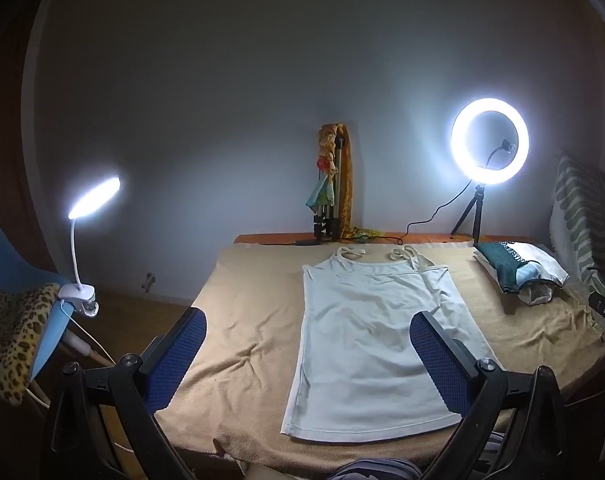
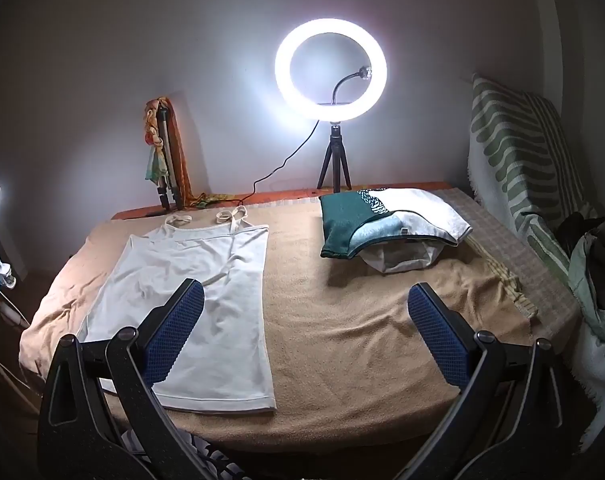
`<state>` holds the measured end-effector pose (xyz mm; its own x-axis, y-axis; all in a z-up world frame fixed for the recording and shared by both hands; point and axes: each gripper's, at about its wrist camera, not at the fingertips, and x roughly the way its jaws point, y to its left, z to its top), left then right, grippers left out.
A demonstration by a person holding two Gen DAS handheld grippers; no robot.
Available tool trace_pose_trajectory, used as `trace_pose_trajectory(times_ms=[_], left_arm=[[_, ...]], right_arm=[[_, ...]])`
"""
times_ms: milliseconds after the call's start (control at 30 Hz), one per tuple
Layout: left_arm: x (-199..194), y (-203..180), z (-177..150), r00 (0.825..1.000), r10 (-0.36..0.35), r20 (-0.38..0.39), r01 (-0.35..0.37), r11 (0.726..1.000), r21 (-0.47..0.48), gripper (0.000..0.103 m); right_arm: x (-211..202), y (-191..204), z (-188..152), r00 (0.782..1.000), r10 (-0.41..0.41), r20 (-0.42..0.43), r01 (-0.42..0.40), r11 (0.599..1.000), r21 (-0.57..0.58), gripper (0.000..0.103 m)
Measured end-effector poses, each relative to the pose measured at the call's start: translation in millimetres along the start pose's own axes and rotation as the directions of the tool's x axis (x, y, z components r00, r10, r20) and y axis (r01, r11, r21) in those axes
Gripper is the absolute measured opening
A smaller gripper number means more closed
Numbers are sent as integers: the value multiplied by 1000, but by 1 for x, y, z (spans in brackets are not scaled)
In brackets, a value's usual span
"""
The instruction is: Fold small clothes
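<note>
On the tan blanket (image 2: pixel 342 340) lies a white camisole (image 1: pixel 366 344); both grippers, left (image 1: pixel 308 354) and right (image 2: pixel 304 330), hover above, fingers spread, empty.

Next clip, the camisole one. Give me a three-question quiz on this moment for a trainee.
1. True or false: the white camisole lies spread flat on the tan blanket, straps toward the wall.
2. What is the state of the left gripper and the right gripper? A) both open and empty B) both shut on cloth C) one holds a strap
3. Fill in: to the camisole's right lies a pile of folded clothes, in front of the lit ____ light.

Key: 1 true; 2 A; 3 ring
</note>
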<state>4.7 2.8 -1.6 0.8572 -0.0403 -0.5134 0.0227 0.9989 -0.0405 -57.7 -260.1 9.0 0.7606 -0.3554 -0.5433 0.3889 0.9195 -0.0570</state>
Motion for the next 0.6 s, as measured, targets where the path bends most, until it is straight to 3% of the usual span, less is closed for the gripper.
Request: trace_pose_trajectory(times_ms=[33,100,600], left_arm=[[3,16,7,1000,-8,-9,8,999,-49,103],[-5,5,2,999,27,33,-26,1000,-11,103],[-14,-4,4,997,53,52,-53,999,-1,103]], right_arm=[[-1,0,0,1000,1,16,-1,1000,6,103],[1,-1,-1,1000,5,11,-5,1000,7,103],[0,4,1,1000,10,5,-10,1000,-2,103]])
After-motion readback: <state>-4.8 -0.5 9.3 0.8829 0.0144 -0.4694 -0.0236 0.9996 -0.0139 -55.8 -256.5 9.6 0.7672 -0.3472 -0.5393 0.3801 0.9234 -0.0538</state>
